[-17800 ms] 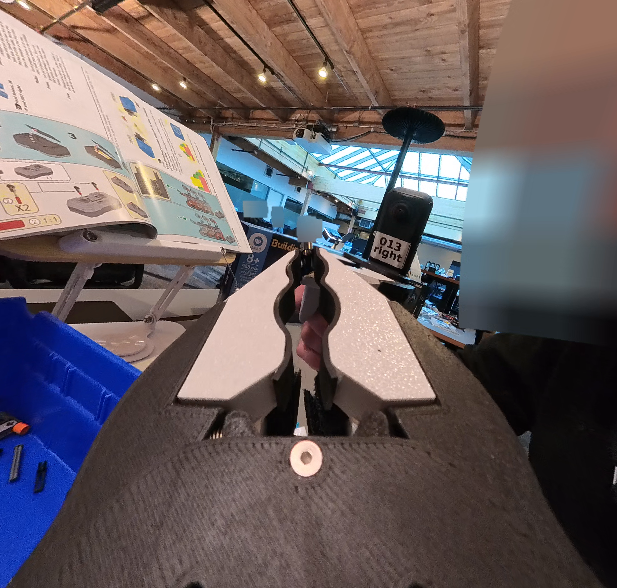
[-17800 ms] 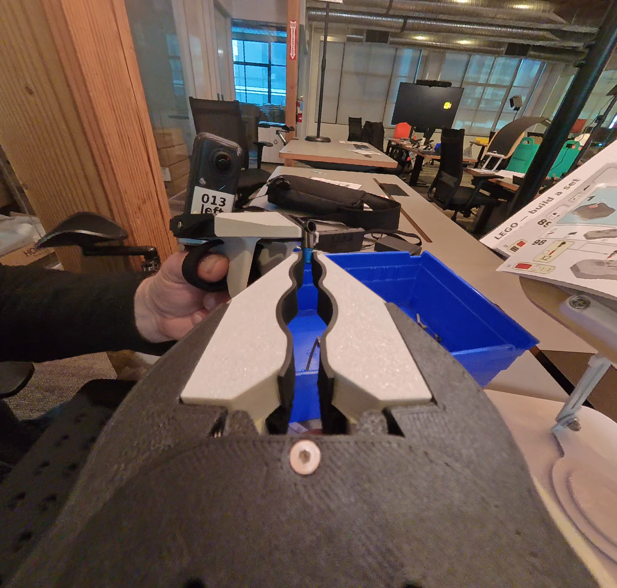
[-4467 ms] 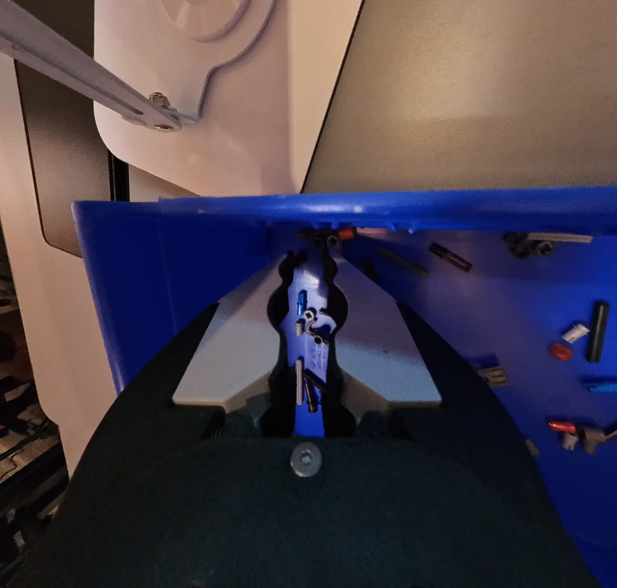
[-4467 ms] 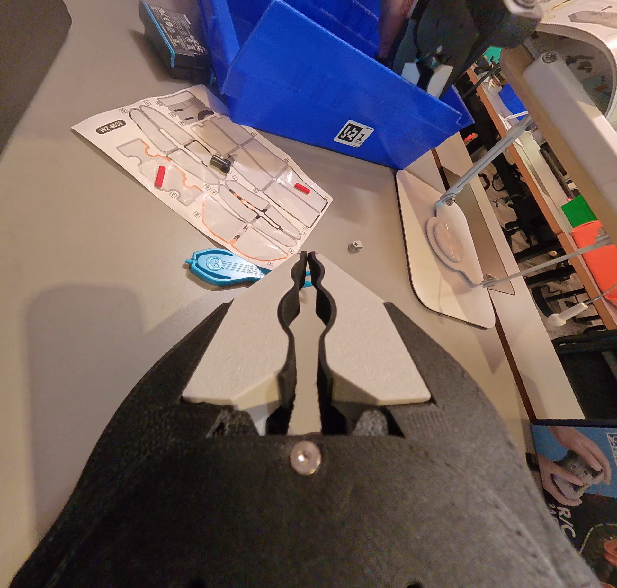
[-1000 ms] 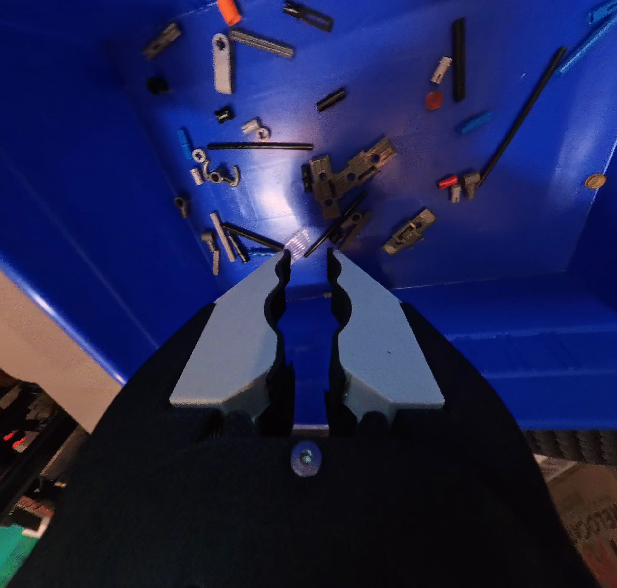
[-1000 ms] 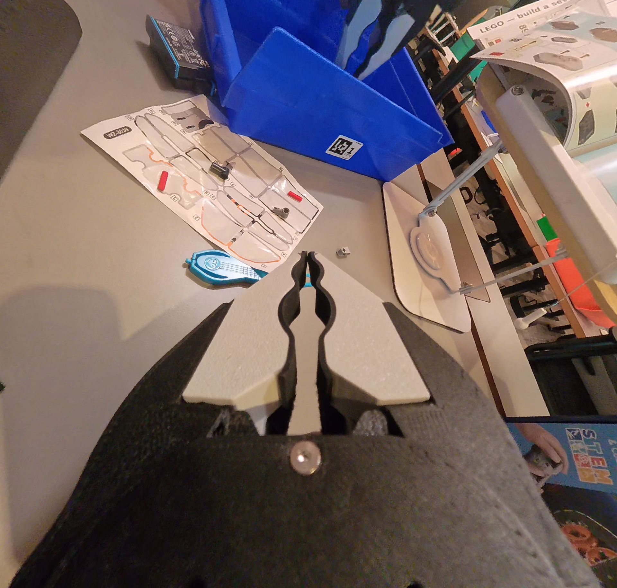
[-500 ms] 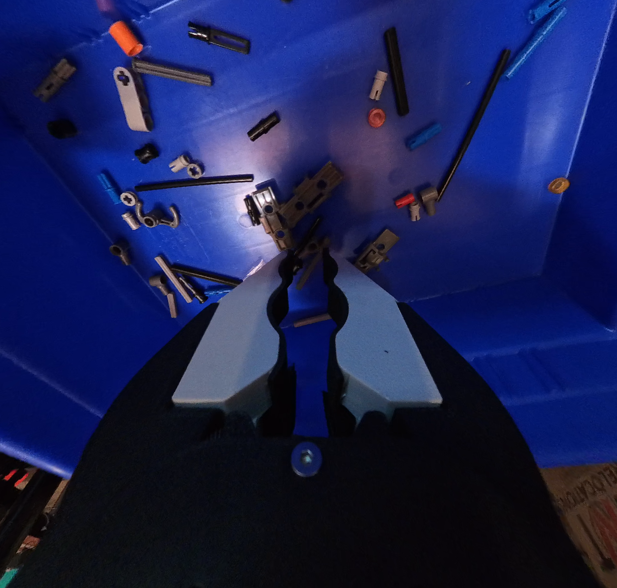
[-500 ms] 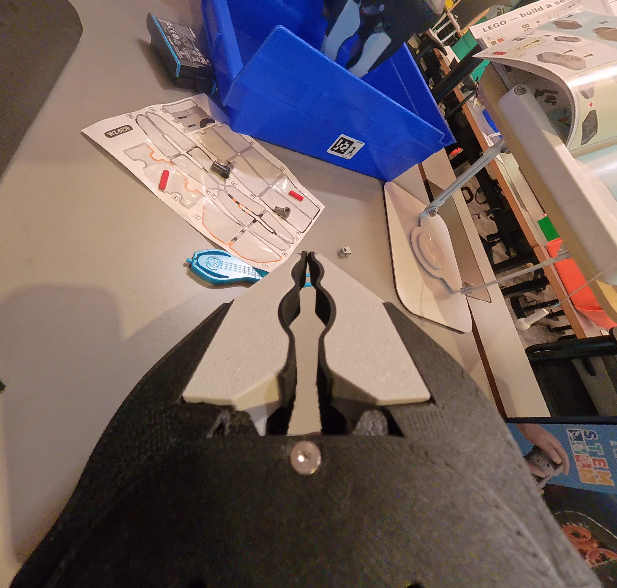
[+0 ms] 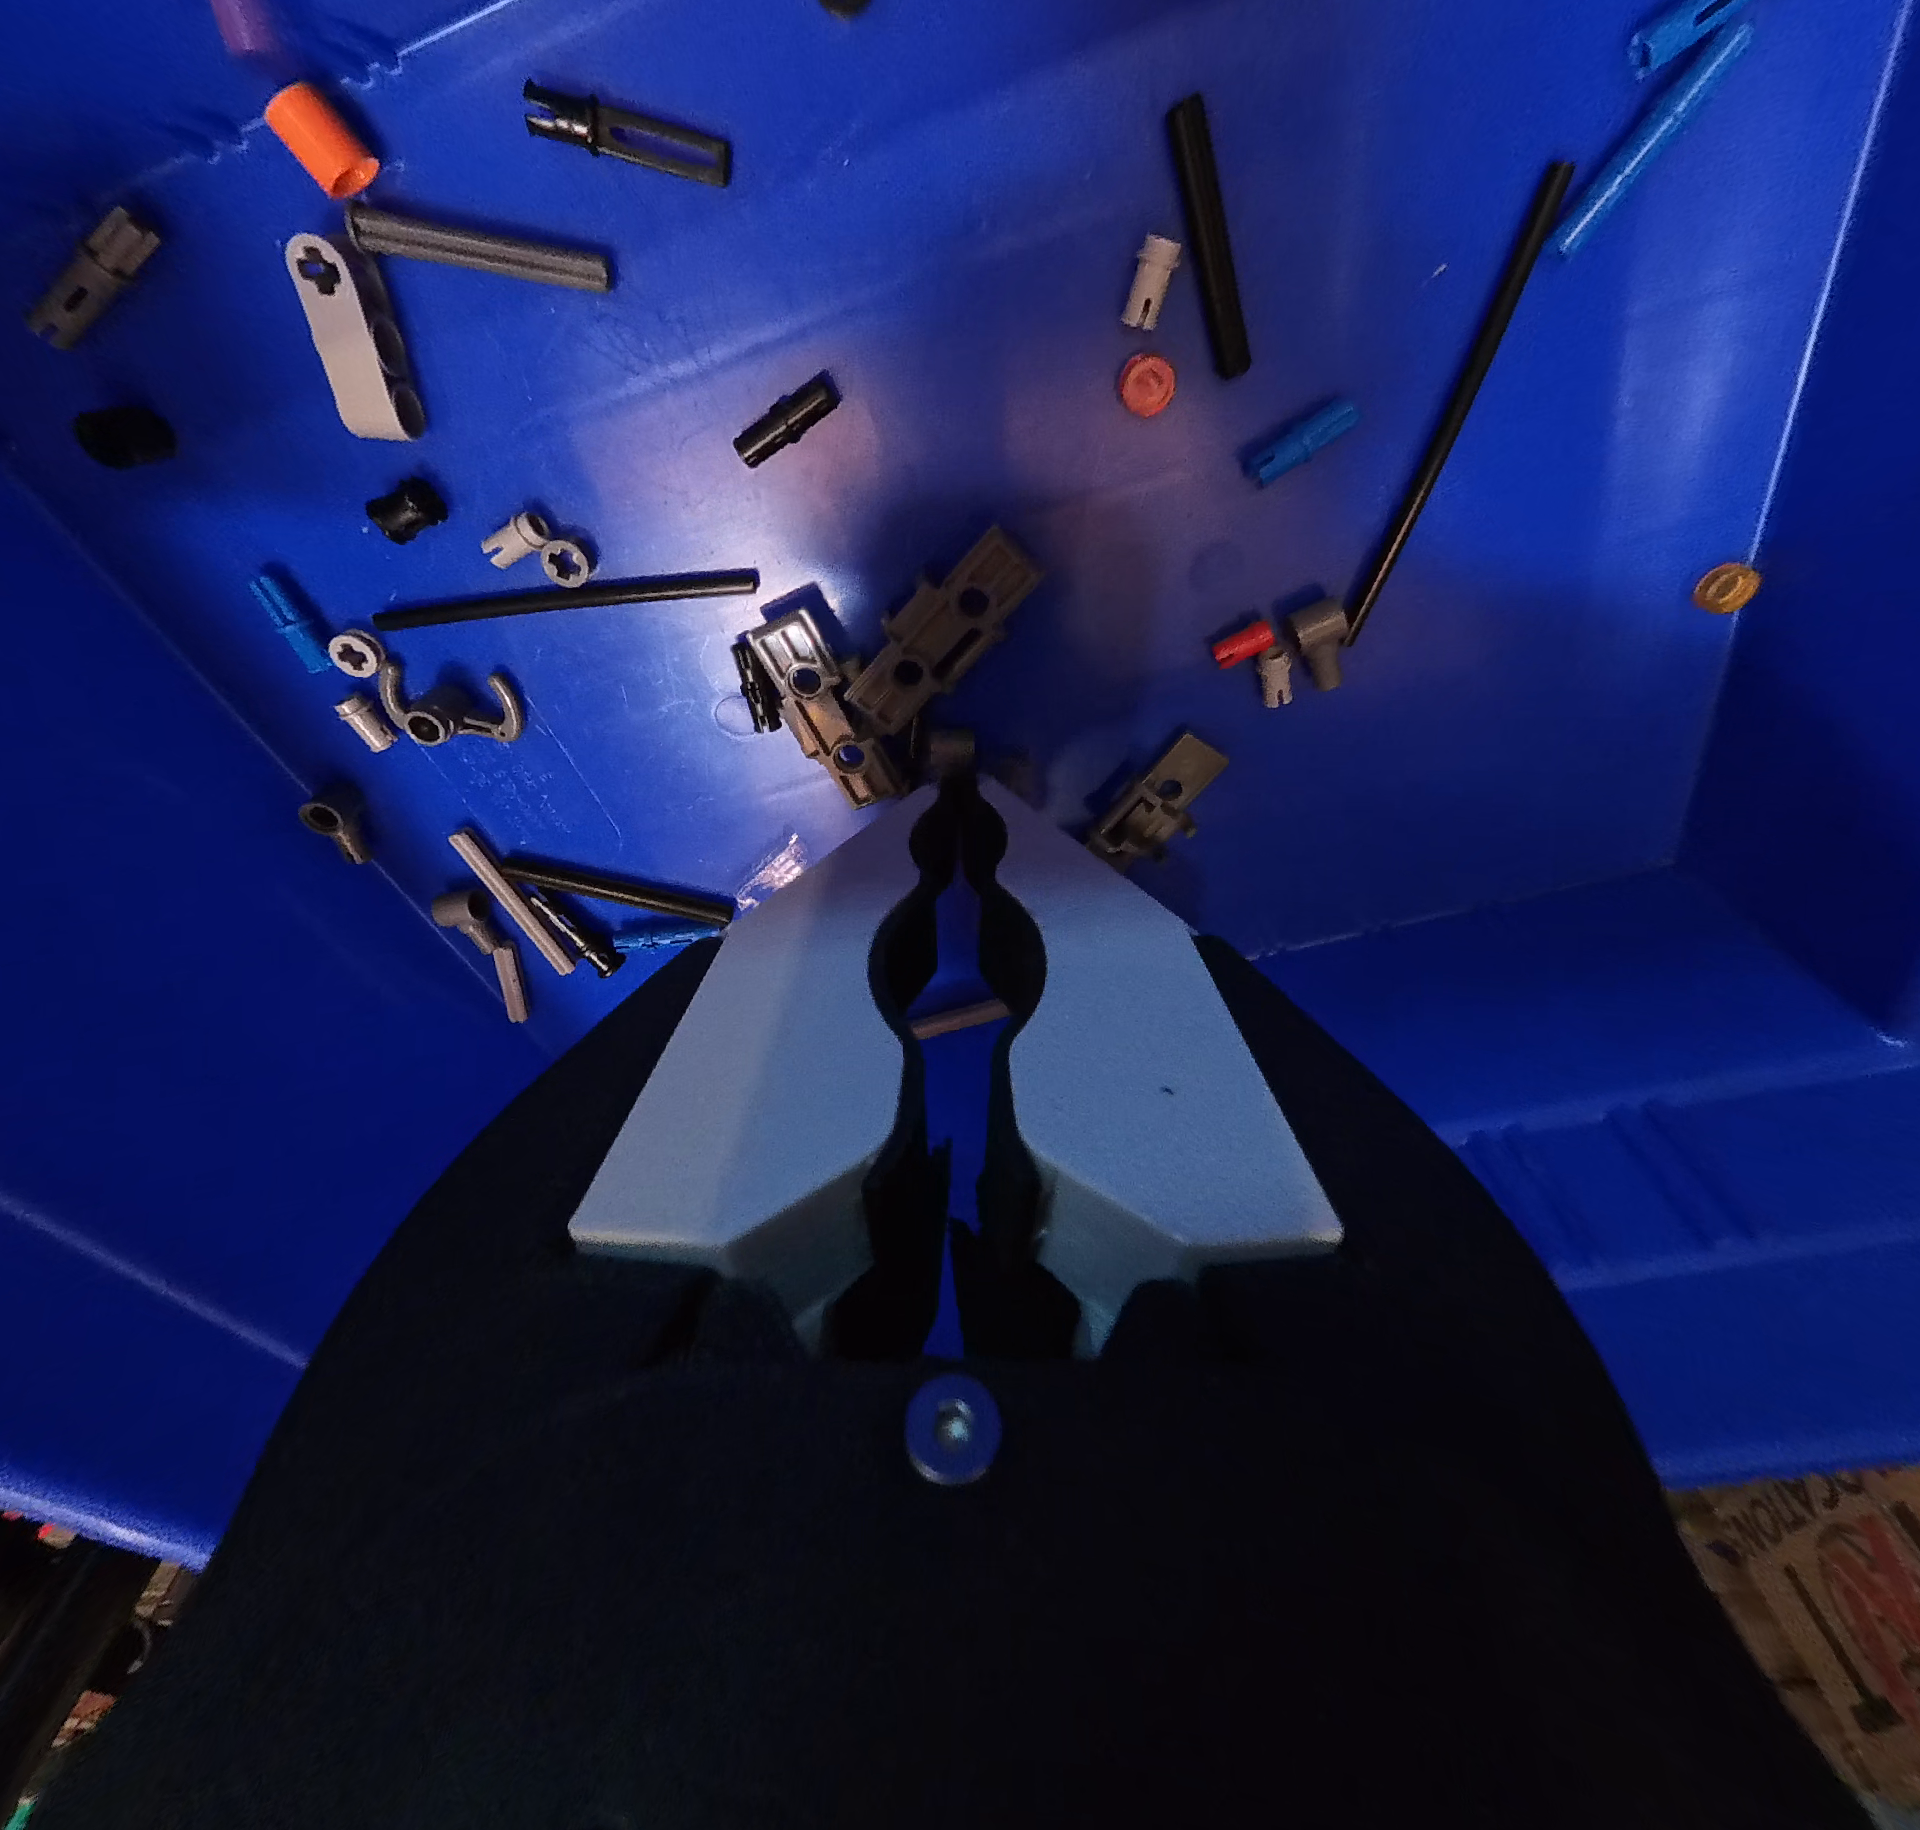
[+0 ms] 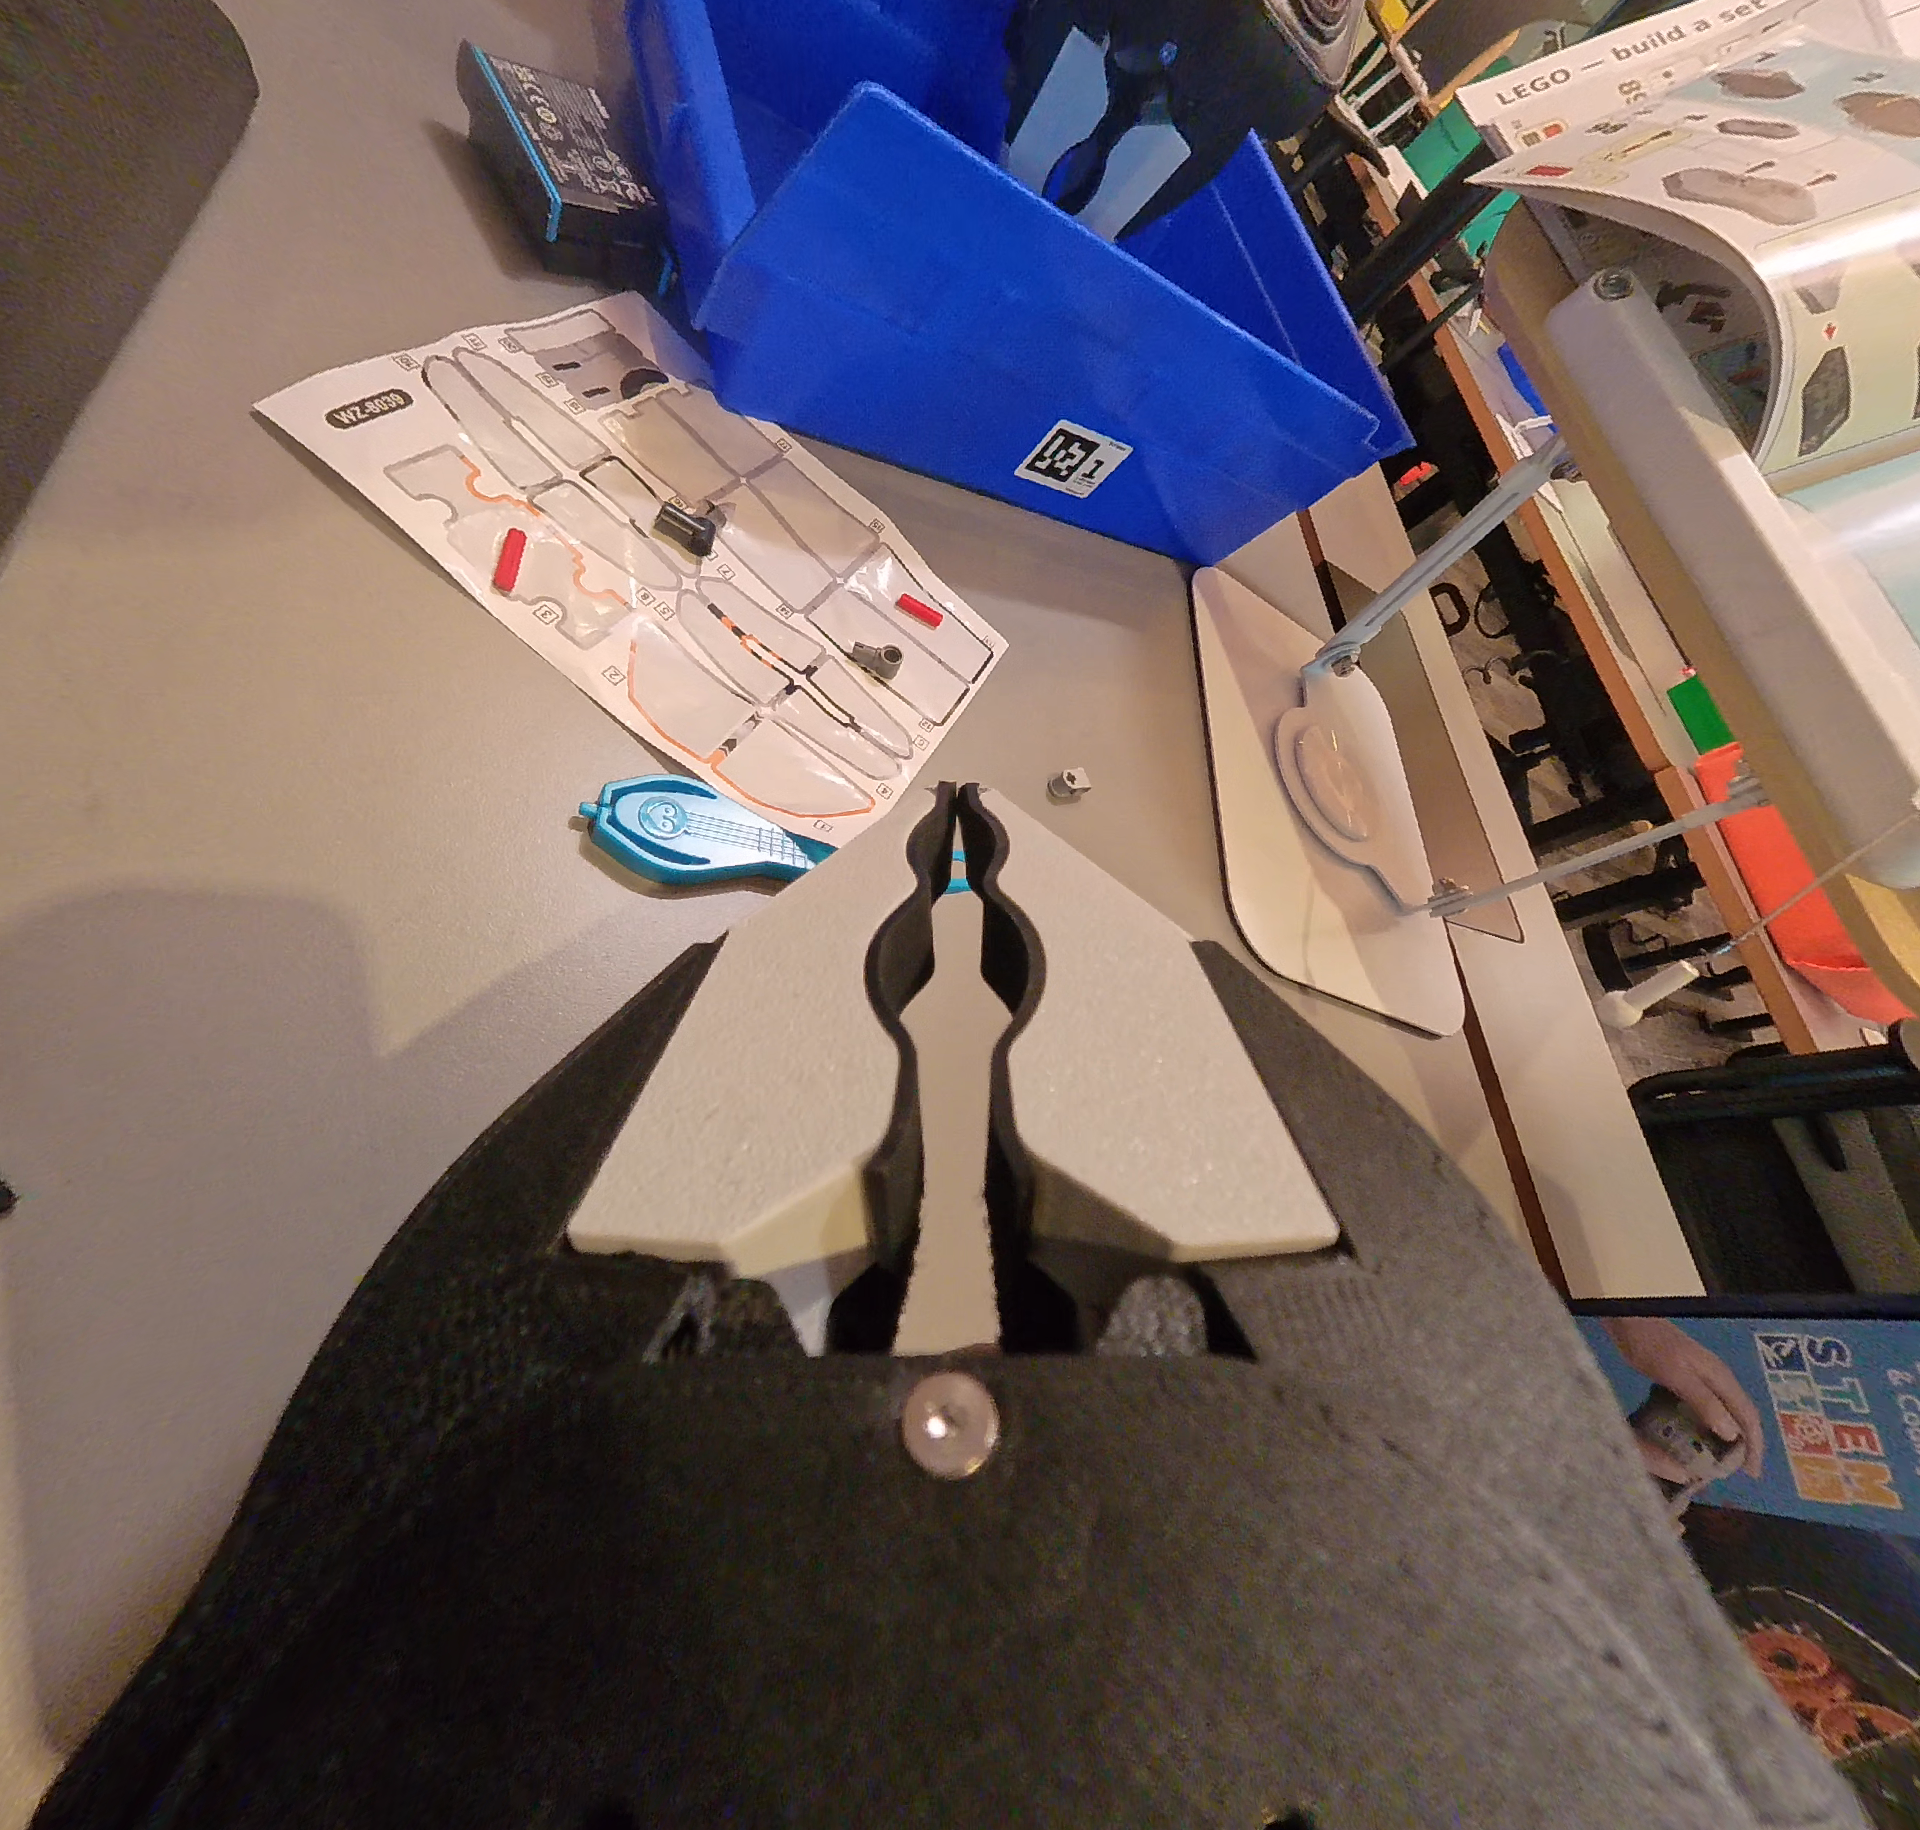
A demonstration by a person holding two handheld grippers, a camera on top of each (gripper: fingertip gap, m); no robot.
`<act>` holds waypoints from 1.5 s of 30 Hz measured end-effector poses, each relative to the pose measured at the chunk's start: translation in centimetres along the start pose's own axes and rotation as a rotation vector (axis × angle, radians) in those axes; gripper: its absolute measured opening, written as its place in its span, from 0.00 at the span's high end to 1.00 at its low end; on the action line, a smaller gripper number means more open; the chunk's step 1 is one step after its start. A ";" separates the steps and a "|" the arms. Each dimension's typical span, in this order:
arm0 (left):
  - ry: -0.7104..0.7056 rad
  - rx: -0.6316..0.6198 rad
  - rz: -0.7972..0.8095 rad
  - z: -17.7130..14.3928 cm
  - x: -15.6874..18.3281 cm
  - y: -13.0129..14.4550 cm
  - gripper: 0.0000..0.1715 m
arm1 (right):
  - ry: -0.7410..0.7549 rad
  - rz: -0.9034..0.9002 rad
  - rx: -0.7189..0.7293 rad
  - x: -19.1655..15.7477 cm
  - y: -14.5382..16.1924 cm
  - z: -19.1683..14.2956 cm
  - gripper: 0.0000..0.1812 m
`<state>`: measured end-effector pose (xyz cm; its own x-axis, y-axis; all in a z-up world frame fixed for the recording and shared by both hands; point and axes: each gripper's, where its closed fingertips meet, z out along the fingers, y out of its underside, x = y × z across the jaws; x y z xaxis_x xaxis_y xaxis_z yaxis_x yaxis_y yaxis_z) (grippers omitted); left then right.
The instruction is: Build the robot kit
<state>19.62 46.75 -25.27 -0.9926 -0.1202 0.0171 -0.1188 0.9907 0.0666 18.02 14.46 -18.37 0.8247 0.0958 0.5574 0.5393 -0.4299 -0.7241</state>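
My left gripper [image 9: 952, 793] is down inside the blue bin [image 9: 1766, 1053], among several loose building-set pieces. Its tips are closed on a small dark grey piece [image 9: 951, 744], right beside a cluster of grey beams [image 9: 894, 668]. A short grey axle [image 9: 961, 1020] shows through the gap behind the tips. My right gripper [image 10: 958, 791] is shut and empty above the grey table, its tips over the end of a blue separator tool [image 10: 696, 830]. The left gripper [image 10: 1122, 118] also shows in the right wrist view, reaching into the bin [image 10: 987, 346].
A sticker sheet [image 10: 644, 575] carrying a few small pieces lies left of the bin. A small grey piece [image 10: 1068, 781] lies on the table. A black battery [image 10: 551, 149], a white book stand base [image 10: 1330, 793], an instruction booklet [image 10: 1714, 87] and a box [image 10: 1766, 1417] surround the area. The gap from one gripper's tips to the other's is roughly 35 centimetres. Between my left fingertips and the black battery [image 10: 551, 149] there is roughly 20 centimetres.
My left gripper has moved deeper into the bin toward the grey beam cluster, and its jaws have closed from open onto the small grey piece. The right gripper has hardly moved.
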 end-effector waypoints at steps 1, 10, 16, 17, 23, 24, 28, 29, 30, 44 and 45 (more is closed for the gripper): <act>0.005 0.000 -0.001 0.0 0.1 0.0 1.00 | 0.001 0.000 0.001 0.0 0.0 0.0 1.00; -0.009 0.048 -0.019 -1.6 0.0 -0.5 1.00 | 0.004 0.002 0.002 0.2 0.0 -0.1 1.00; -0.010 0.057 -0.014 -2.4 0.7 -0.7 1.00 | 0.005 0.000 0.002 0.2 0.0 -0.1 1.00; -0.012 0.063 -0.012 -2.5 0.8 -0.8 1.00 | 0.005 0.000 0.002 0.2 0.0 -0.1 1.00; 0.004 0.069 0.004 -2.5 1.7 -1.4 1.00 | 0.005 -0.002 -0.003 0.1 0.0 -0.1 1.00; 0.007 0.071 0.008 -2.6 1.8 -1.5 1.00 | 0.004 -0.002 -0.004 0.2 0.0 -0.1 1.00; 0.005 0.086 0.026 -3.0 2.1 -2.3 1.00 | 0.004 -0.007 -0.010 0.1 0.1 0.0 1.00; 0.004 0.092 0.030 -3.2 2.2 -2.6 1.00 | 0.004 -0.008 -0.010 0.1 0.1 0.0 1.00; 0.001 0.100 0.035 -3.4 2.2 -2.8 1.00 | 0.004 -0.007 -0.009 0.1 0.1 -0.1 1.00; 0.027 0.103 0.063 -3.7 3.7 -3.8 1.00 | -0.052 -0.019 -0.075 -0.8 1.1 0.3 1.00; 0.028 0.105 0.065 -3.8 3.8 -3.9 1.00 | -0.055 -0.022 -0.079 -0.9 1.1 0.4 1.00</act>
<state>16.40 42.17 -21.70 -0.9974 -0.0555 0.0461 -0.0574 0.9975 -0.0406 17.92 14.21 -19.86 0.8221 0.1541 0.5482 0.5442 -0.4960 -0.6766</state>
